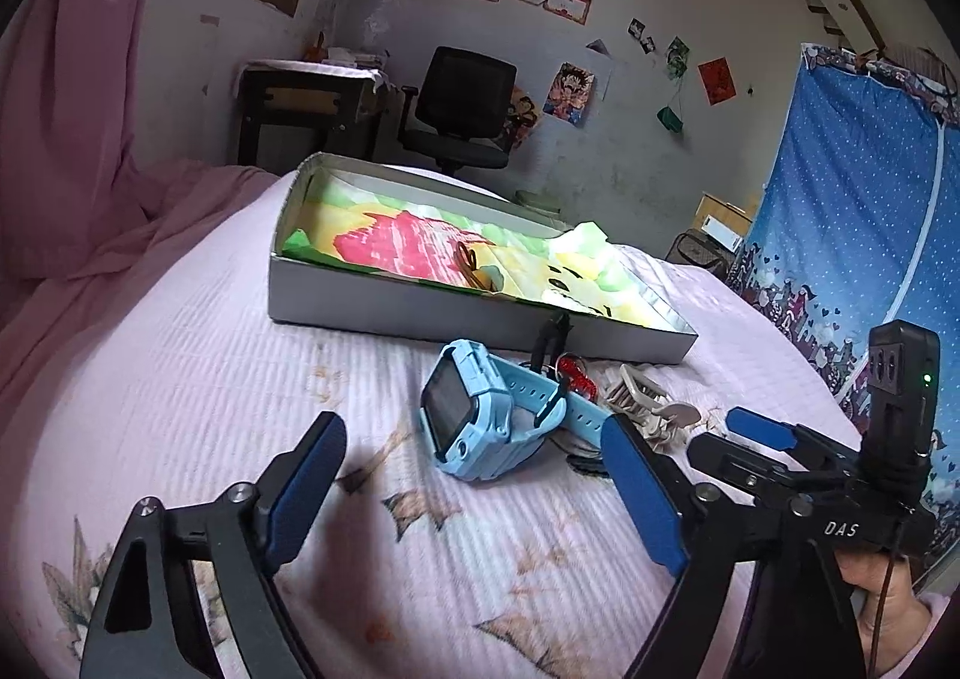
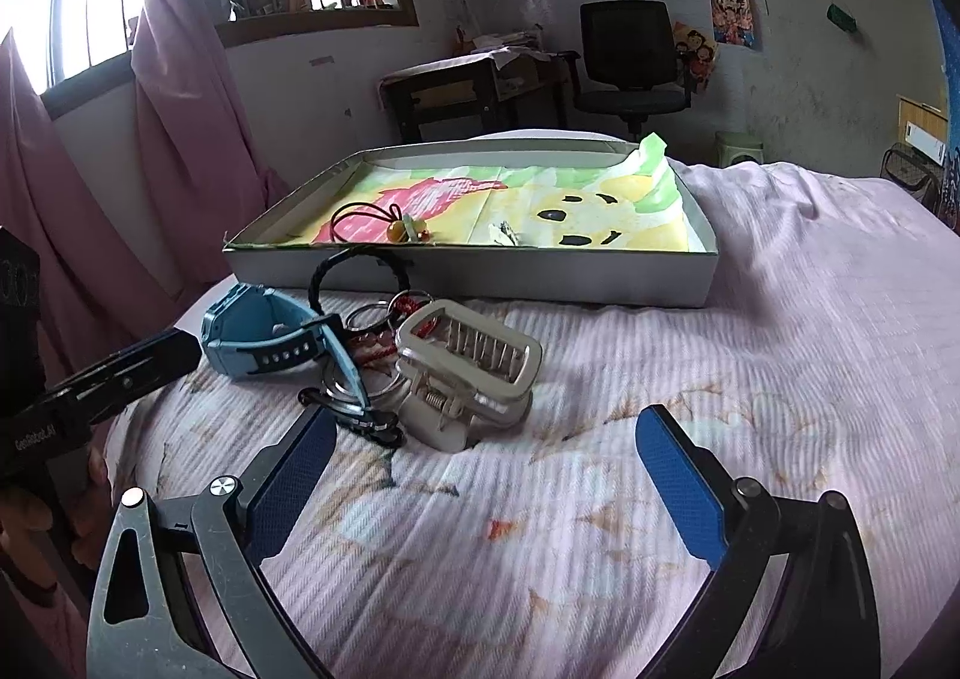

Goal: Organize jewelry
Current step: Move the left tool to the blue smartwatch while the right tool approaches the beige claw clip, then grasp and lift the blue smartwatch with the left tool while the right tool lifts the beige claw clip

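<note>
The watch lies just ahead of the left gripper, between its wide, empty jaws, strap running off right. The right gripper, also wide and empty, faces the clip; the box sits beyond both.

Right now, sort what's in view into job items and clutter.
Job: light-blue plastic smartwatch, beige plastic claw hair clip, black braided cord bracelet, shallow grey cardboard box.
Lying about: black office chair, pink curtain.

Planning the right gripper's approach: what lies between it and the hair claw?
Only bare bedspread between right gripper and hair claw, in the right wrist view.
</note>
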`<act>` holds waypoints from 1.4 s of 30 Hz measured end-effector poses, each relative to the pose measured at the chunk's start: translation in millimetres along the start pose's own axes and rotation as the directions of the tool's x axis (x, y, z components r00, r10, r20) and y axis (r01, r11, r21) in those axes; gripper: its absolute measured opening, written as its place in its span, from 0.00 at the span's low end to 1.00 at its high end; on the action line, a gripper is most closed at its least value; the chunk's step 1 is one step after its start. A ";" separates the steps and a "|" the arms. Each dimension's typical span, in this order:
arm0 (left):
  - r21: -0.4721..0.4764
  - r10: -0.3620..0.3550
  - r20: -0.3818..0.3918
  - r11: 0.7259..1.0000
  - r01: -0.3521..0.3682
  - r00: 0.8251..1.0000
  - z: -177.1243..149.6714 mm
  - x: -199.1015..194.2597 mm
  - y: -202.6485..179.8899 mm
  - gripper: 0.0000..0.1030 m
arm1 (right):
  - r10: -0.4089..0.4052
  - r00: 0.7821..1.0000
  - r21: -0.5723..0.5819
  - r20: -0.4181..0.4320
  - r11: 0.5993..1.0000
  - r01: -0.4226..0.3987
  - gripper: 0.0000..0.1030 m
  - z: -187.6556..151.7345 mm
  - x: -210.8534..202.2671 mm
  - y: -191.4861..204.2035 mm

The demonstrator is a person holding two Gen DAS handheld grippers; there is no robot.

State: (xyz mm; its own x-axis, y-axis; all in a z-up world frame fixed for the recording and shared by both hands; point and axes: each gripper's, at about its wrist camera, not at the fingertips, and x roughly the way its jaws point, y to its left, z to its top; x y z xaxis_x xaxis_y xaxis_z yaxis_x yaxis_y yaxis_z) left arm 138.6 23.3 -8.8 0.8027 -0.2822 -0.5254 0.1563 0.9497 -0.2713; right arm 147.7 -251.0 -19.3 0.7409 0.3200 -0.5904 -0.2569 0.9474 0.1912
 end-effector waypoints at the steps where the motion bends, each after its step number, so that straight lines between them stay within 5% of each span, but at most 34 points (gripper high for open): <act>1: -0.005 -0.005 -0.008 1.000 0.005 1.000 0.8 3.0 0.5 0.76 | 0.002 1.000 0.002 -0.004 1.000 -0.002 0.94 1.7 2.0 0.1; 24: -0.038 -0.023 -0.044 0.999 0.021 0.999 7.4 23.5 4.4 0.32 | 0.064 0.995 0.030 -0.076 0.998 -0.061 0.63 20.6 47.7 -0.7; 42: 0.047 0.073 0.013 0.996 -0.073 0.997 5.1 5.2 -8.6 0.17 | 0.042 0.998 0.027 -0.057 0.999 -0.040 0.49 13.4 39.9 0.9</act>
State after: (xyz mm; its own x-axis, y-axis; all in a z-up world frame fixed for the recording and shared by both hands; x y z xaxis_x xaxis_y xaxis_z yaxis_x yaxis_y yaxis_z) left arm 144.4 14.4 -5.0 0.8193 -0.2108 -0.5332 0.1240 0.9731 -0.1941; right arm 185.4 -237.3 -32.1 0.6930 0.3580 -0.6257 -0.2694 0.9337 0.2359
